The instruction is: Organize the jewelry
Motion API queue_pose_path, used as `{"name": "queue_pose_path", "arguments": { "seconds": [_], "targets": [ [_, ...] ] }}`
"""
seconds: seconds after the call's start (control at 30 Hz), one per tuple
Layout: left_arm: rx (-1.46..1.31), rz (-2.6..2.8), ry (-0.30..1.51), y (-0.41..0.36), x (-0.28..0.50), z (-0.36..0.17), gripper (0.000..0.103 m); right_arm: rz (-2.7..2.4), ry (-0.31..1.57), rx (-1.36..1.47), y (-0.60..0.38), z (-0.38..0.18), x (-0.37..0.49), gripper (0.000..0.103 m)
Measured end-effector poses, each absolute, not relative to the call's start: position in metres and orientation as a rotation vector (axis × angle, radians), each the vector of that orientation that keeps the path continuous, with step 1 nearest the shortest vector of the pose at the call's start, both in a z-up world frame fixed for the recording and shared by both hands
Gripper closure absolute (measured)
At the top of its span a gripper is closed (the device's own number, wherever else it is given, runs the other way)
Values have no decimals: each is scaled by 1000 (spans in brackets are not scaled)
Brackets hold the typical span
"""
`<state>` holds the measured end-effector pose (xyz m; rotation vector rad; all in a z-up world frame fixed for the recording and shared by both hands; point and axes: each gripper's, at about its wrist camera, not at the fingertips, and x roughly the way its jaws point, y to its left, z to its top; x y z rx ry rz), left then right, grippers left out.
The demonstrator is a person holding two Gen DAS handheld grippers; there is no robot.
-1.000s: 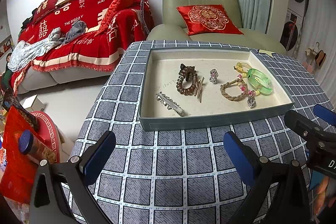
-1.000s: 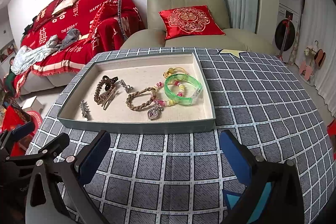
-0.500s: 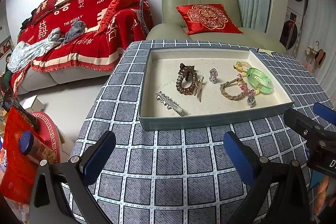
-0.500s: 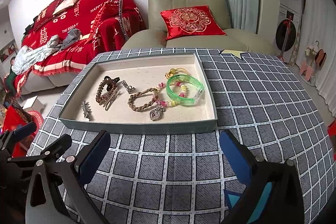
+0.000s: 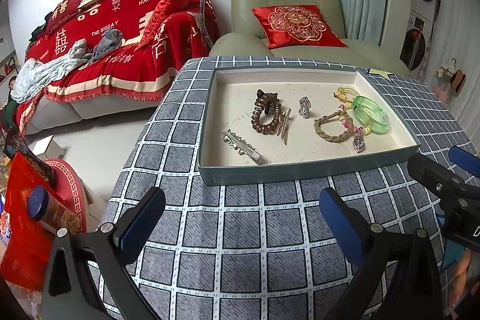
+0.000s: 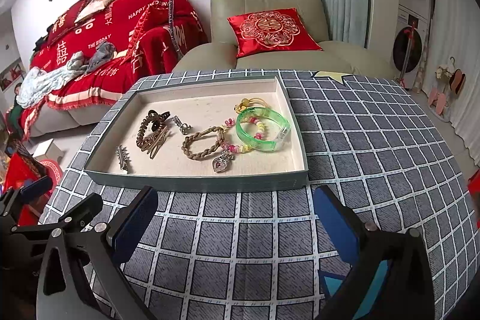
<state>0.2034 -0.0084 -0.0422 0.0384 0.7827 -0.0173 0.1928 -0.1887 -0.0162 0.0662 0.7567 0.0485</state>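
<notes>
Shallow grey-green tray (image 5: 309, 170) with a cream lining, set on a table under a grey checked cloth (image 5: 240, 245). All visible jewelry inside the tray, none on the cloth.

Toward the left: a silver toothed hair clip (image 5: 241, 146) near the front wall; behind it a brown coiled hair tie (image 5: 265, 116) touching a bronze hairpin (image 5: 285, 126). Near the middle, standing apart, a small silver ring-like piece (image 5: 304, 107), too small to tell exactly. Toward the right, a loose cluster: a braided tan bracelet (image 5: 331, 126), a pastel beaded bracelet (image 6: 240, 146) with a heart pendant (image 6: 221, 164), a clear green bangle (image 5: 370, 114) lying over the beads, and a yellow cord loop (image 5: 345, 93) behind it, nearly against the far wall.

Left gripper (image 5: 240, 218) and right gripper (image 6: 234, 218) both held low over the cloth, just in front of the tray's near wall, side by side, aimed at the tray. Jaws of each spread wide, blue pads (image 6: 138, 218) bare, nothing between them. Right gripper also visible at the edge of the left wrist view.

Judged from the layout: pieces roughly grouped by kind, hair items left, bracelets right, yet overlapping. Fits either a finished gathering into the tray or a tangle awaiting separation; not settled by this view. Wide jaws and head-on aim consistent with either readiness to reach in or a pause after letting go.
</notes>
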Motion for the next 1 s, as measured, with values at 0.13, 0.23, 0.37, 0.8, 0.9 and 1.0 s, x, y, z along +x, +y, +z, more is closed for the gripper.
{"name": "queue_pose_path", "arguments": {
  "seconds": [0.13,0.23,0.37,0.8,0.9,1.0],
  "targets": [
    [44,-14,781,-9,202,-42,0,48,757,68,-190,-17,193,0],
    [44,-13,780,-9,202,-42,0,48,757,67,-189,-17,193,0],
    [45,-11,781,-9,203,-41,0,49,756,67,-189,-16,193,0],
    [28,-13,791,-5,204,-42,0,49,758,69,-192,-14,193,0],
    [32,-18,787,-5,204,-41,0,49,757,70,-192,-14,193,0],
    [34,-22,791,-5,204,-41,0,48,759,70,-192,-15,193,0]
  ]
}}
